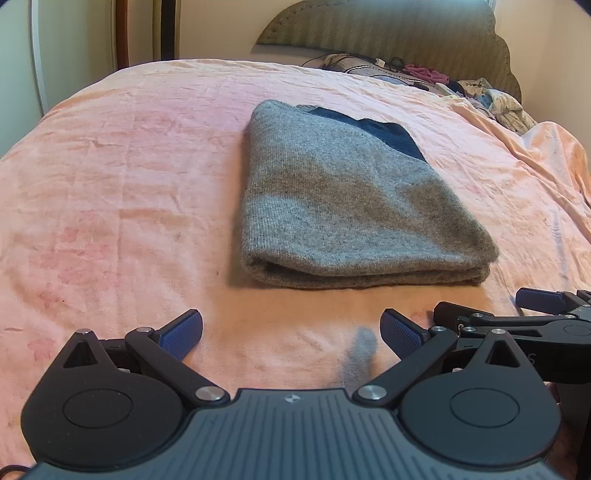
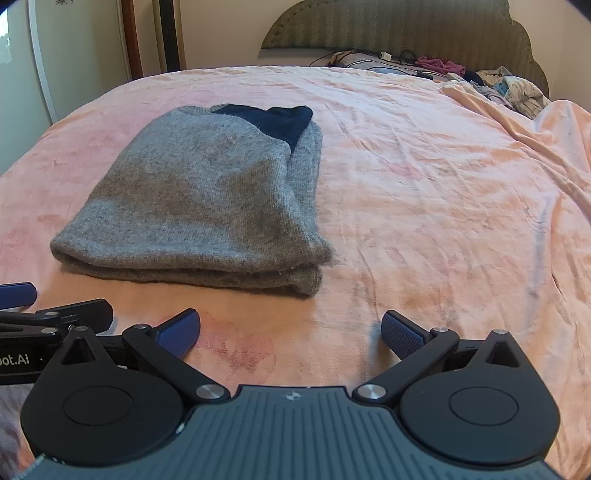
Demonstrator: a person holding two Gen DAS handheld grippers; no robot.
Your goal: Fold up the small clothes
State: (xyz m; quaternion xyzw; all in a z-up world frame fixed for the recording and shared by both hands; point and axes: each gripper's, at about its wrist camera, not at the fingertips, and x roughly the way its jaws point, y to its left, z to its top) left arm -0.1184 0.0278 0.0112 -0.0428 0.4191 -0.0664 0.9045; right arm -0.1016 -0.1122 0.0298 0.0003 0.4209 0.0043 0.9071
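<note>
Grey knit sweater (image 1: 354, 206), folded into a thick, roughly rectangular pad with rounded corners; fine ribbed knit, fuzzy surface. Dark navy panel (image 1: 384, 134) shows at its far end. Near edge is a rolled fold, two layers visible stacked.

It lies flat on a pink fleece blanket (image 1: 129, 184), soft, lightly creased, with faded blotchy print. Blanket bunches into ridges far right.

Left gripper (image 1: 291, 334): jaws spread wide, nothing between them, blue textured pads (image 1: 183, 334) facing inward. Sweater sits ahead of the jaws and slightly right, near edge just beyond the fingertips, not touching.

Right gripper (image 2: 290, 334): jaws also spread wide, empty. Sweater (image 2: 199, 199) is ahead and to the left of these jaws; its near right corner lies just ahead of the gap, apart from the pads (image 2: 402, 334).

Both grippers are held low over the blanket, pointed forward along the bed, side by side: each one's linkage shows at the edge of the other's view.

Open room: bare blanket left of the left jaws and wide bare blanket ahead and right of the right jaws. Far end: padded scalloped headboard (image 1: 388, 29), with a clutter of loose clothes and cables (image 1: 424, 74) at its base, well apart from the sweater.
</note>
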